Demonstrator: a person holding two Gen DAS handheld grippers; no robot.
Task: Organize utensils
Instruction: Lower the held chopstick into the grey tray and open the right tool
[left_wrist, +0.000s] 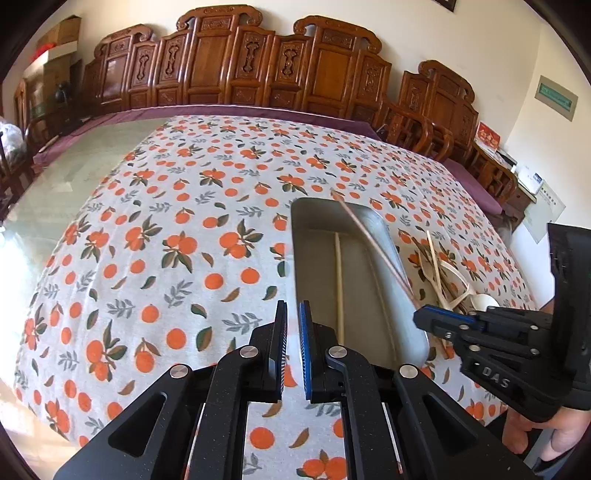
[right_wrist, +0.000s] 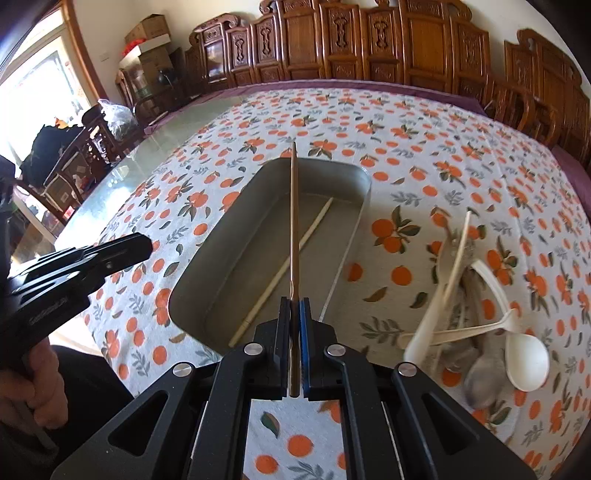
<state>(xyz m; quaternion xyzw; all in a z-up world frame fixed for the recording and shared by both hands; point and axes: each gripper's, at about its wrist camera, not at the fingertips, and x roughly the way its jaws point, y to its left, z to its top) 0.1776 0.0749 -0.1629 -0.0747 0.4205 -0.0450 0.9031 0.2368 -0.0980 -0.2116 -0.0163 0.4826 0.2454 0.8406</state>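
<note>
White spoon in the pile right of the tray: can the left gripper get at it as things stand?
Probably not directly: the right gripper, shut on a brown chopstick, sits between the left gripper and the white spoon.

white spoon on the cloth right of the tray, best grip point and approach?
Take the white spoon by its handle, not the bowl: the bowl is wide and rounded, the handle narrow and flat on the cloth. Come from above, pads across the handle's width, near the bowl end, since the far end runs under the pile of utensils.

Pile of utensils (right_wrist: 476, 314) motion-blurred, its lower pieces overlapped; brown chopstick's (right_wrist: 293, 229) rear end hidden between tongs
</note>
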